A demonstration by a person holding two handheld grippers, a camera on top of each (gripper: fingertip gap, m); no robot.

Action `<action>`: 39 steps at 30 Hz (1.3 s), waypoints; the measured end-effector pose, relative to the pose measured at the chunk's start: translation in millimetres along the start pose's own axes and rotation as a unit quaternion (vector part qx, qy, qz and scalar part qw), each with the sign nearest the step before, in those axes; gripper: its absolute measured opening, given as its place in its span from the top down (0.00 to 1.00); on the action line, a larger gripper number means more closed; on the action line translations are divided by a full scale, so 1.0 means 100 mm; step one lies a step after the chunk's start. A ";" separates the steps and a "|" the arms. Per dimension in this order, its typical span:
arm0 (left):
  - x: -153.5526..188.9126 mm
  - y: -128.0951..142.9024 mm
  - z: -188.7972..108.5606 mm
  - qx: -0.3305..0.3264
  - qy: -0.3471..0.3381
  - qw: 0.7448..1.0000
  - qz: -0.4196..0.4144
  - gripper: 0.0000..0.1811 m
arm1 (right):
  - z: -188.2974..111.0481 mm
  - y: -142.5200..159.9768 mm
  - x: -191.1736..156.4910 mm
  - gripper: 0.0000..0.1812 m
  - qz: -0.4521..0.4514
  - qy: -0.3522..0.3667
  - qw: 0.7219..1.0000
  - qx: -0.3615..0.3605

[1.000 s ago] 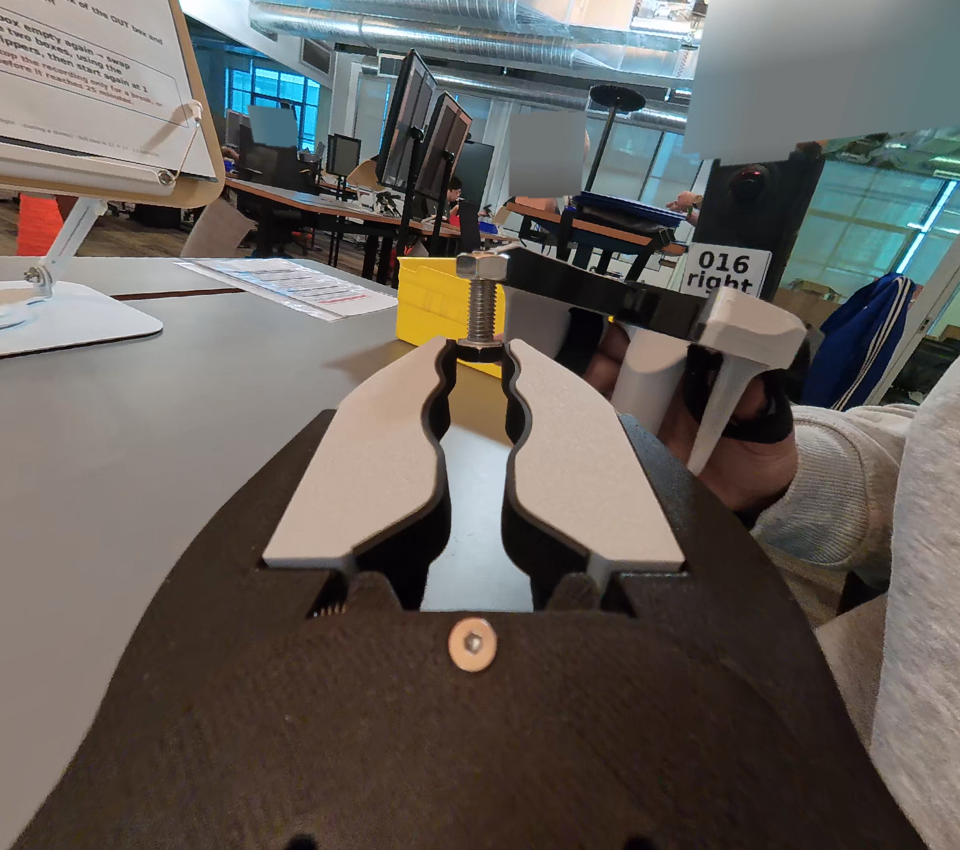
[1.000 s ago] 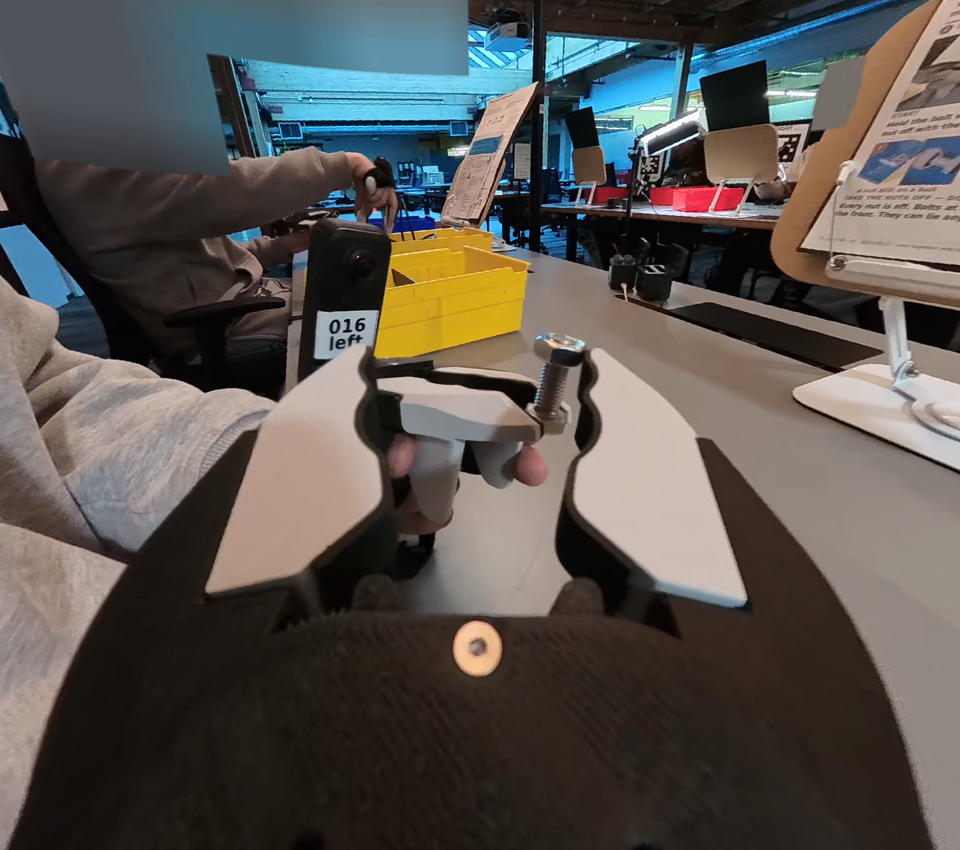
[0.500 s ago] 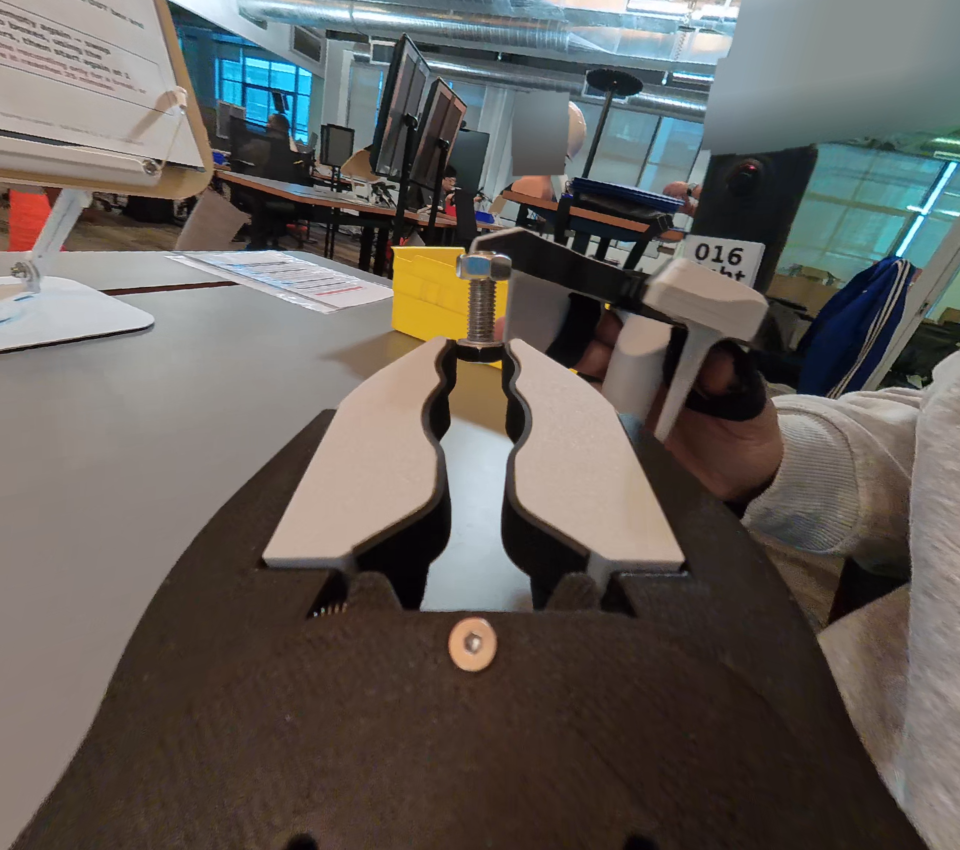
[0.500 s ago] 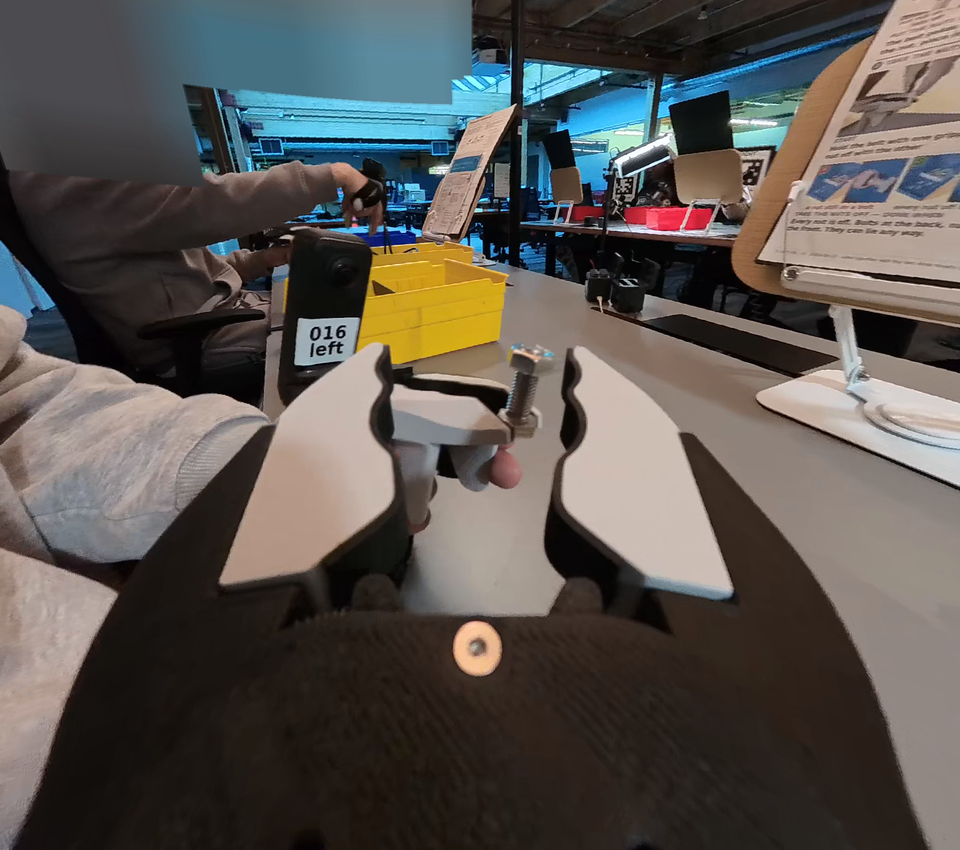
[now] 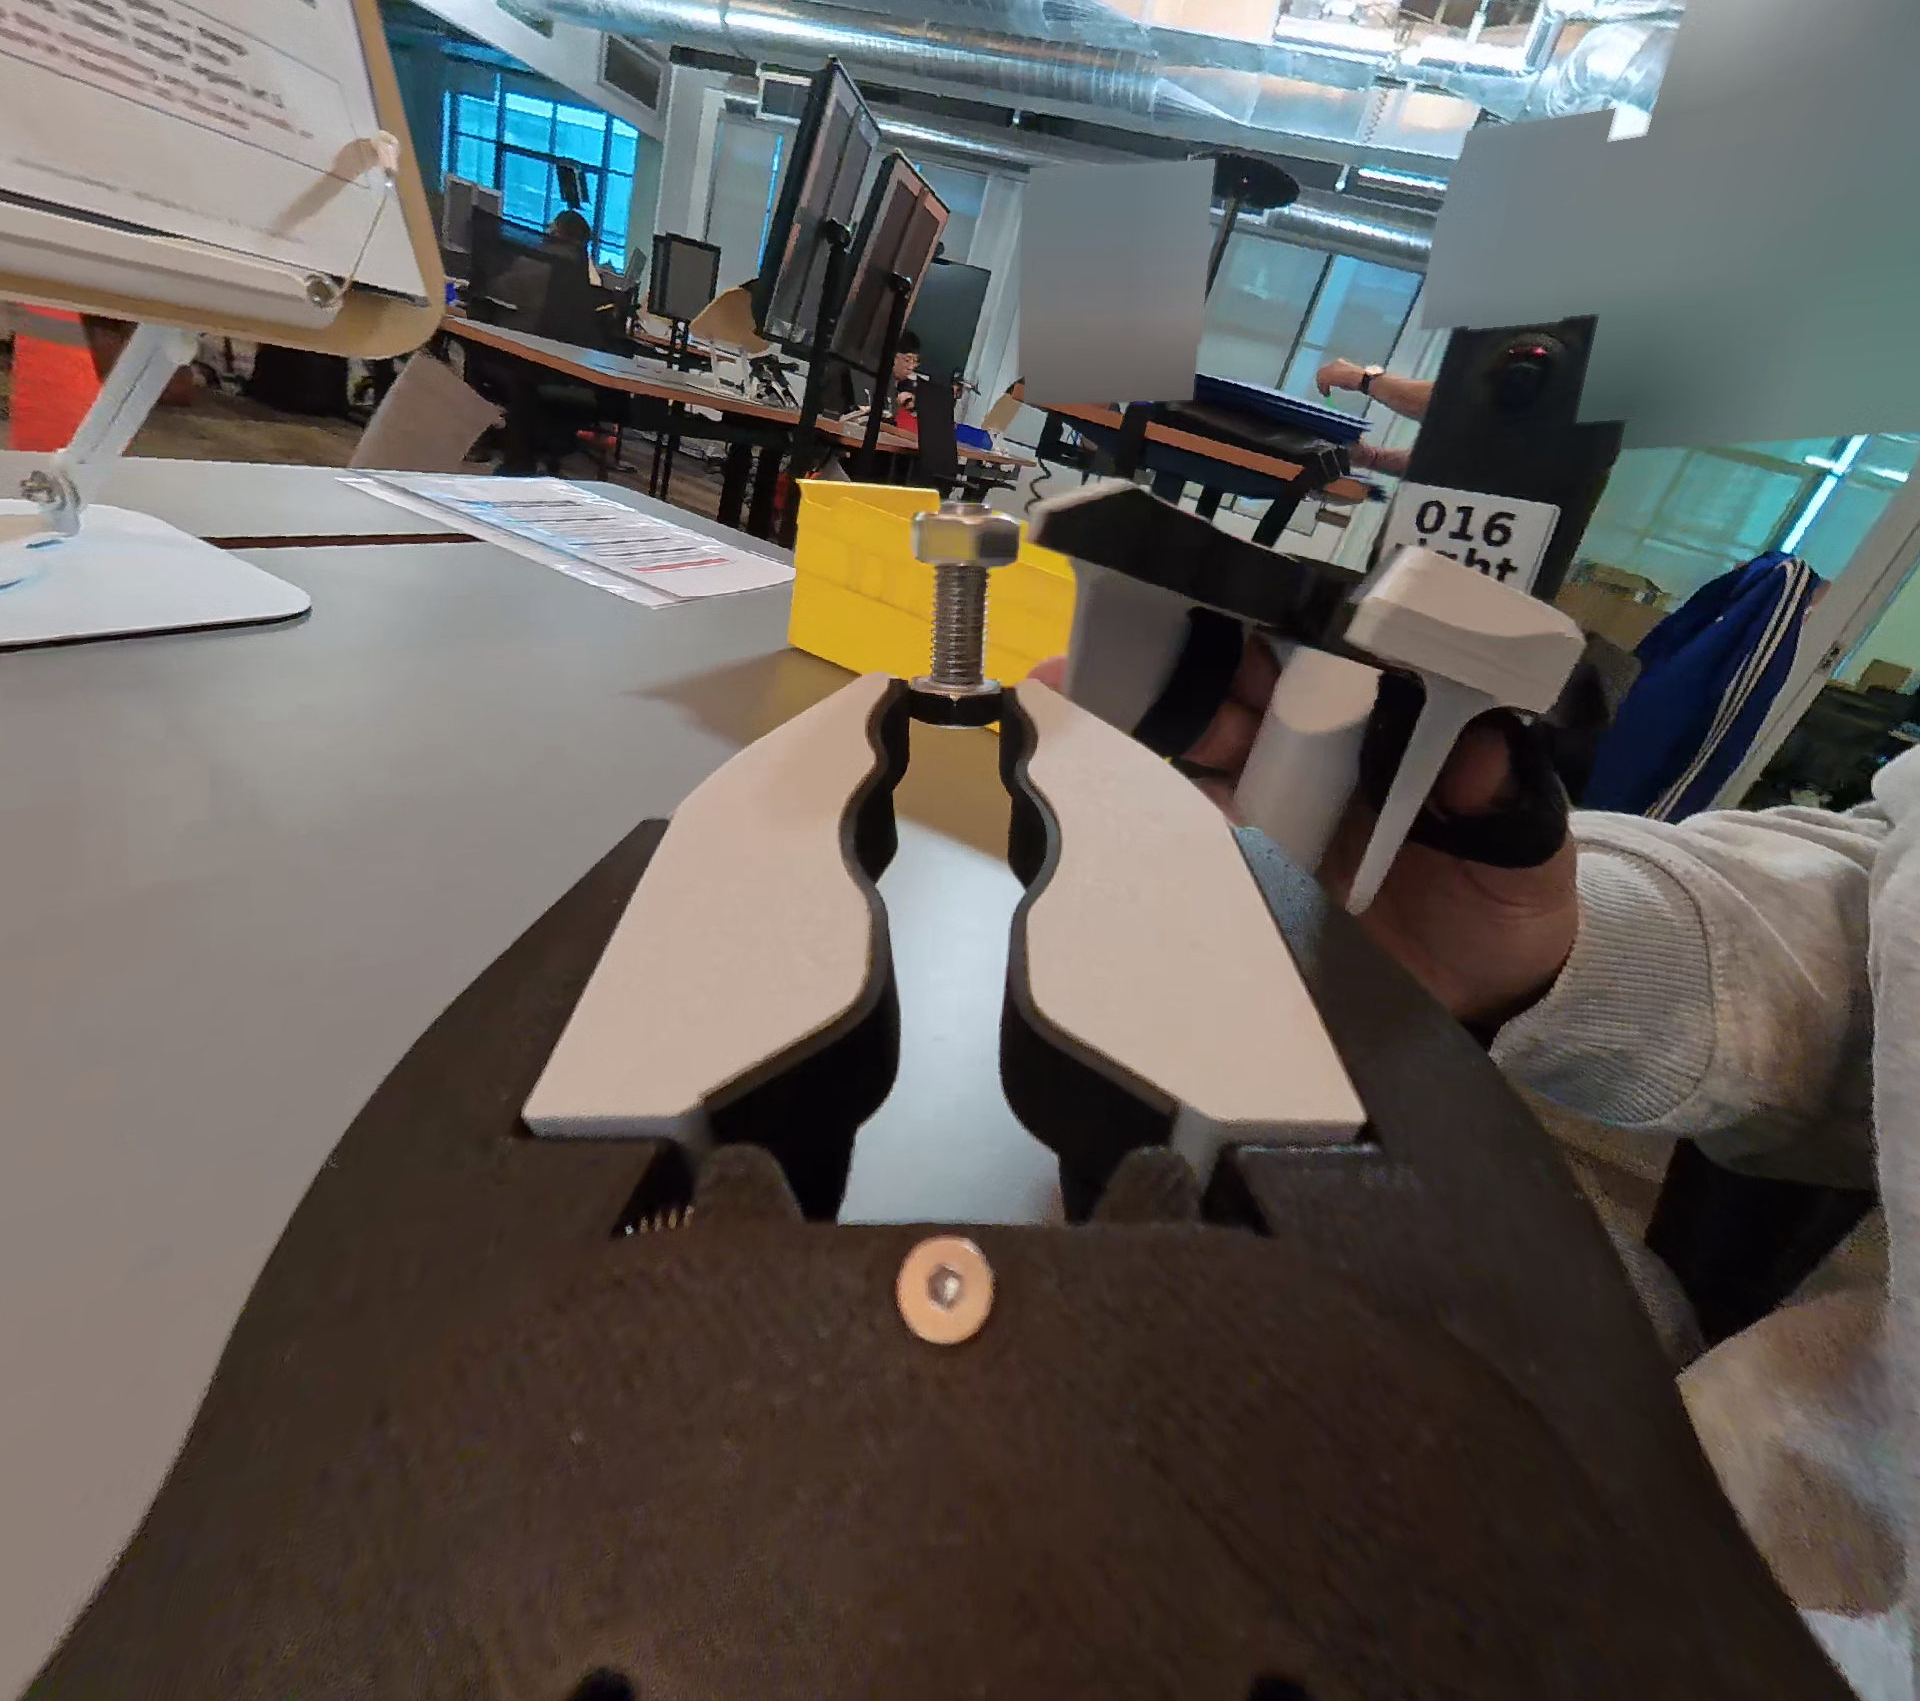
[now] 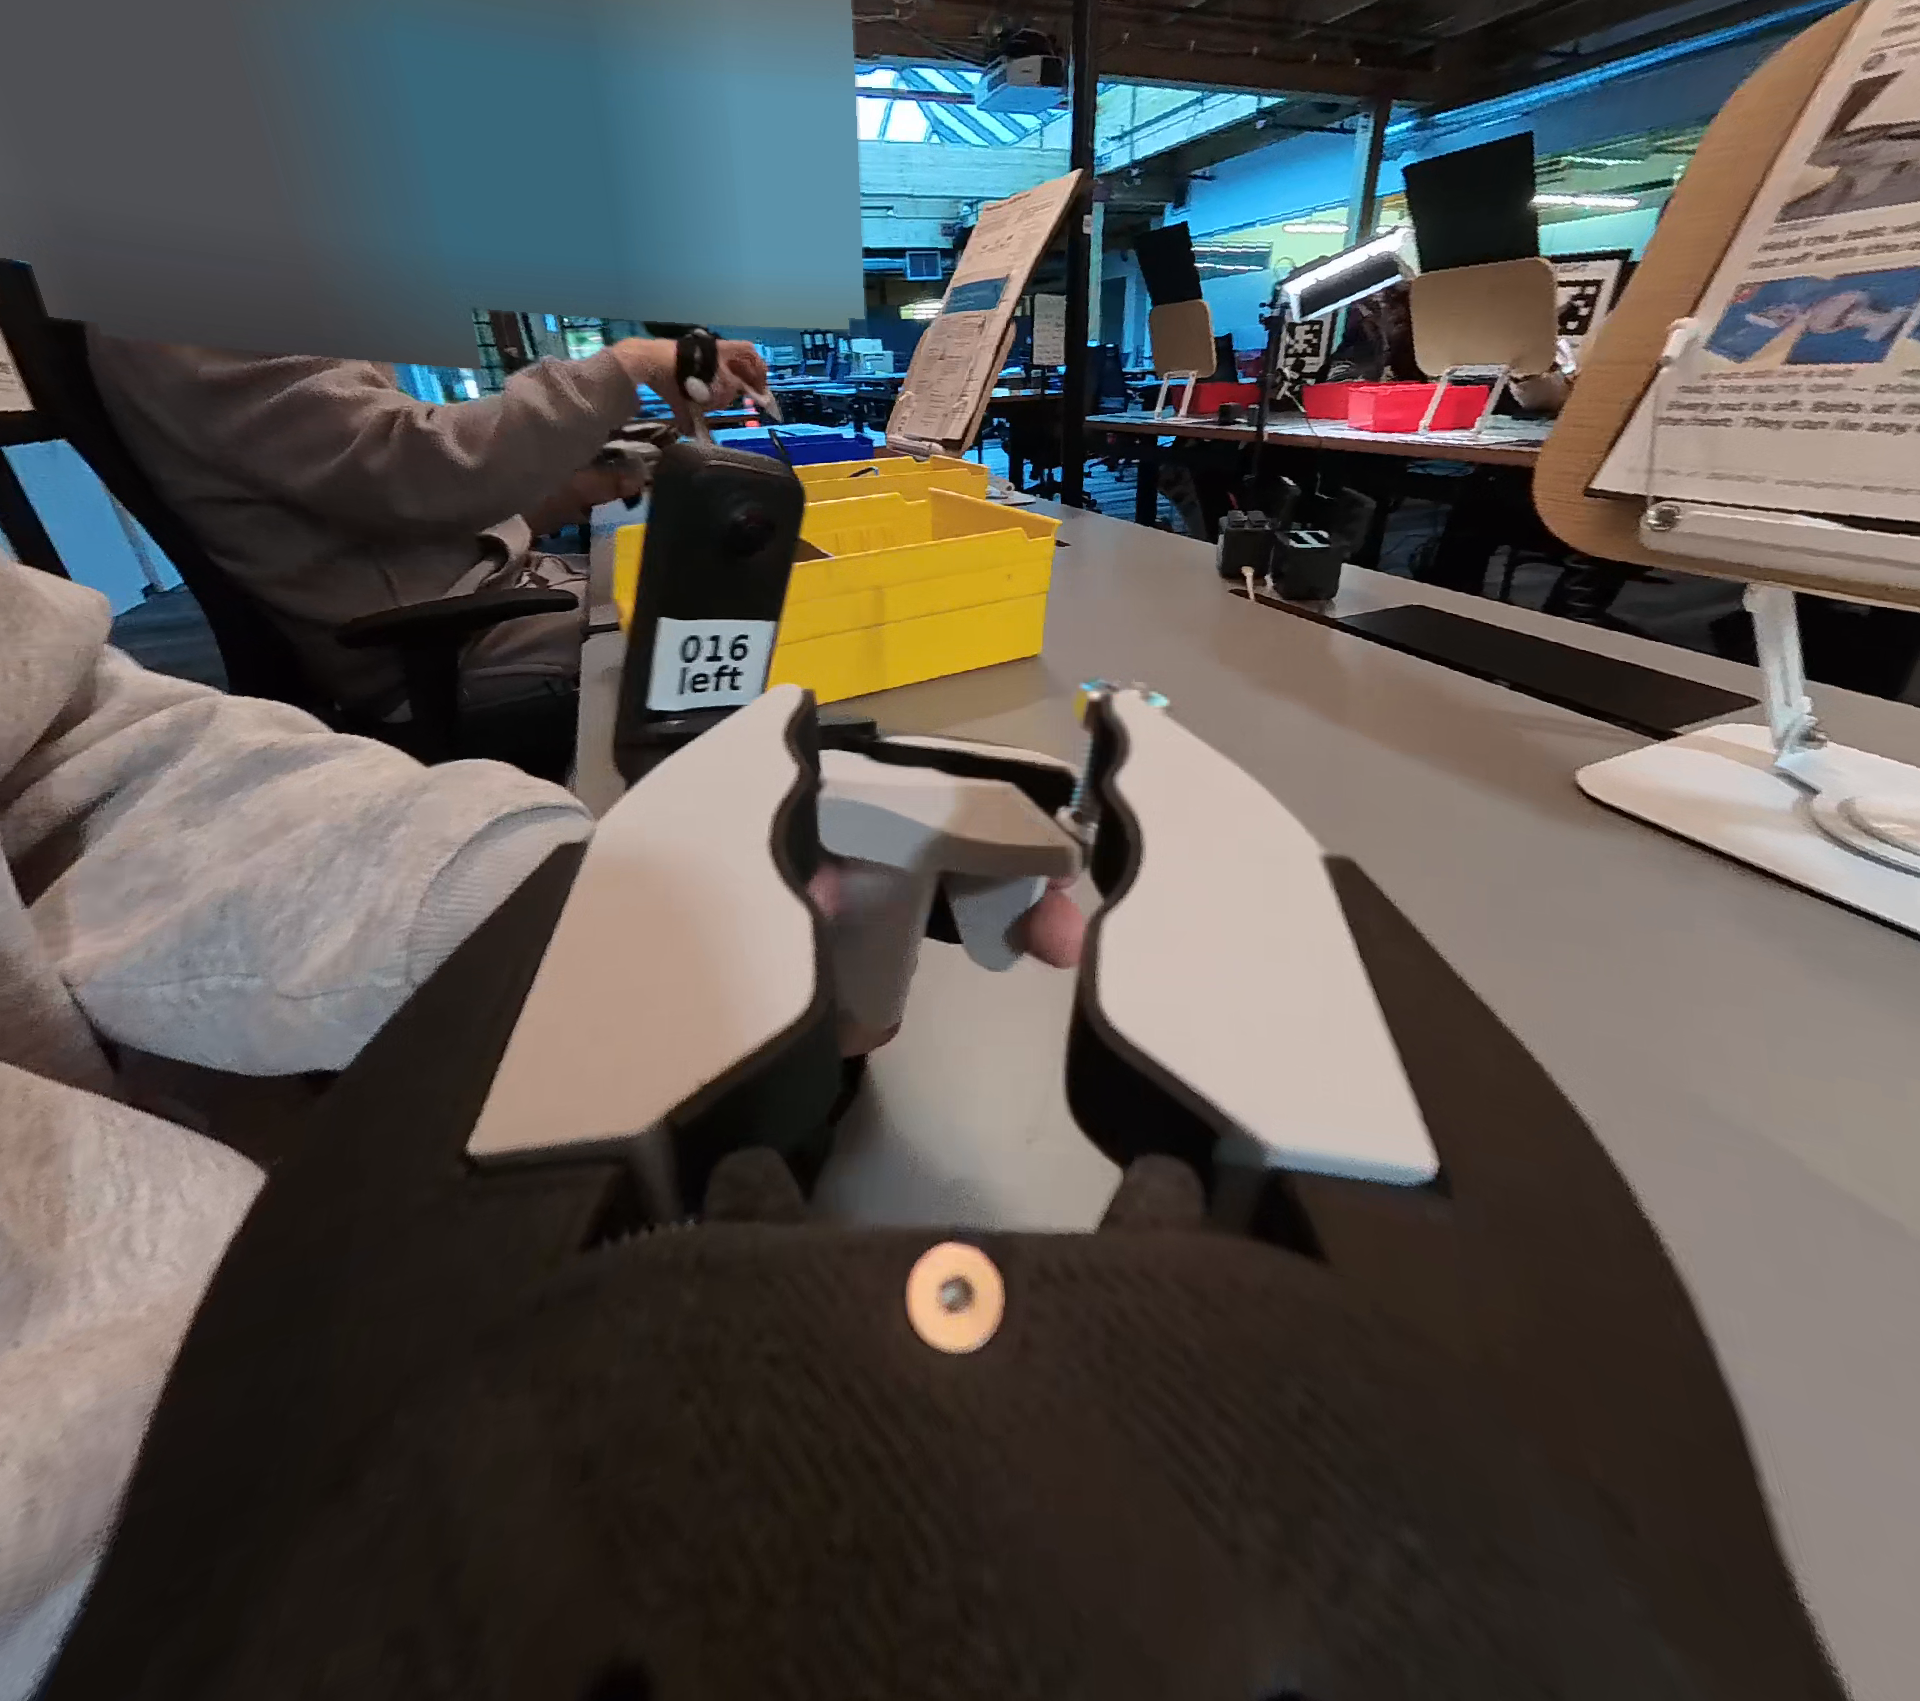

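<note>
Currently, left wrist view: left gripper pinches one bolt by its lower end, long axis upright, one nut atop; right gripper is just beside the nut. One yellow bin sits behind, toward the table's far edge.

Right wrist view: right gripper is spread wide, the bolt against its right finger, left gripper between the fingers.

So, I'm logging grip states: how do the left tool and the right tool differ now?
The left tool is shut on the bolt at its lower end; the right tool is open, gripping nothing. The left tool holds the bolt upright; the right tool sits beside its top end. Both are grey and black.
</note>
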State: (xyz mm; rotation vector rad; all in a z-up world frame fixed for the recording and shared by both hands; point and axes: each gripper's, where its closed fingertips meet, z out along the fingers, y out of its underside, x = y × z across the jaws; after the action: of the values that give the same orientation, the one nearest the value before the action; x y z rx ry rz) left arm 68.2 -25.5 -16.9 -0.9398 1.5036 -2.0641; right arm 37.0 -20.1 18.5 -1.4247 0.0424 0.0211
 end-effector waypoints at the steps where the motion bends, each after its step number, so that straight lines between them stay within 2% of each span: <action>1: -0.02 -0.01 -0.01 0.002 -0.001 1.000 -0.004 0.91 | 0.00 0.00 0.00 0.73 0.001 -0.001 1.000 -0.001; 12: 0.08 0.03 0.02 -0.013 0.011 0.999 0.036 0.91 | 0.02 0.07 0.10 0.66 -0.016 0.032 0.999 -0.014; 16: 0.02 0.00 0.00 -0.004 -0.003 1.000 0.031 0.91 | 0.02 0.05 0.05 0.67 -0.016 0.020 1.000 -0.010; 18: -0.02 -0.02 -0.01 0.001 -0.010 1.000 0.024 0.91 | 0.01 0.04 -0.01 0.75 -0.019 0.002 1.000 -0.012; 20: -0.05 -0.04 -0.02 0.005 -0.018 0.999 0.027 0.91 | 0.01 0.04 -0.01 0.76 -0.023 0.006 1.000 -0.015; 27: 0.02 -0.02 0.00 0.000 -0.009 0.999 0.047 0.91 | 0.01 0.04 0.09 0.65 -0.032 0.035 0.999 -0.006; 30: 0.04 -0.02 0.00 -0.001 -0.005 0.999 0.048 0.91 | 0.02 0.05 0.07 0.64 -0.032 0.032 0.999 -0.009; 34: 0.01 -0.03 0.00 0.002 -0.011 0.999 0.046 0.91 | 0.02 0.04 0.01 0.66 -0.026 0.016 1.000 -0.007; 37: 0.00 -0.04 -0.01 0.004 -0.014 0.999 0.043 0.91 | 0.01 0.02 -0.02 0.74 -0.021 0.003 1.000 -0.008; 39: 0.01 -0.03 0.00 0.002 -0.012 0.999 0.045 0.91 | 0.01 0.02 0.00 0.72 -0.027 0.013 1.000 -0.005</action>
State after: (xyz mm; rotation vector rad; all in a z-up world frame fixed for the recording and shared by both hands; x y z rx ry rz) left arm 67.6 -24.8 -13.8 -0.8760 1.4998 -1.9842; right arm 37.3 -19.3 16.9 -1.4359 0.0247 -0.0413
